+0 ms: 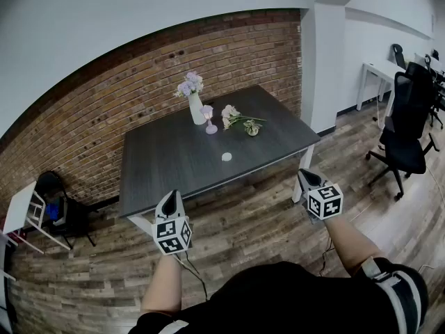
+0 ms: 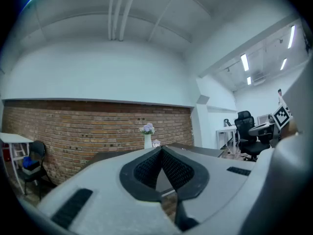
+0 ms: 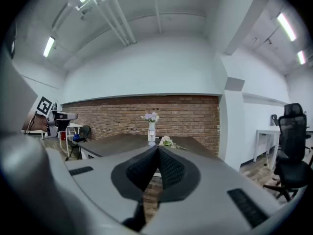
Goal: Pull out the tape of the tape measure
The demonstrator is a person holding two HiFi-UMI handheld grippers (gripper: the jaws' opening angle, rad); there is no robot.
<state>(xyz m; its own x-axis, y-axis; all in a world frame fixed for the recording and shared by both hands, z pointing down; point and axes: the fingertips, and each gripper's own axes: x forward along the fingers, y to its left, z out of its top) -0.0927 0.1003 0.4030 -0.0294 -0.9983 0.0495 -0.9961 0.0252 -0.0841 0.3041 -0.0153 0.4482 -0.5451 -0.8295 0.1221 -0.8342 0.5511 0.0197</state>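
A small white round tape measure [image 1: 227, 156] lies alone near the middle of the dark grey table [image 1: 167, 165]. Both grippers hover short of the table's near edge, well apart from it. My left gripper [image 1: 171, 195] sits off the front left corner, jaws shut with nothing between them. My right gripper [image 1: 304, 173] is off the front right corner, also shut and empty. In the left gripper view the left gripper [image 2: 161, 149] points level at the table, its tips touching. In the right gripper view the right gripper [image 3: 157, 148] does the same. The tape measure is hidden in both gripper views.
At the table's far side stand a white vase of lilac flowers [image 1: 195, 103], a smaller vase [image 1: 210, 122] and a loose posy [image 1: 240, 120]. A brick wall [image 1: 83, 110] runs behind. A black office chair [image 1: 407, 131] and white desk [image 1: 379, 72] are right; a dark chair [image 1: 62, 207] left.
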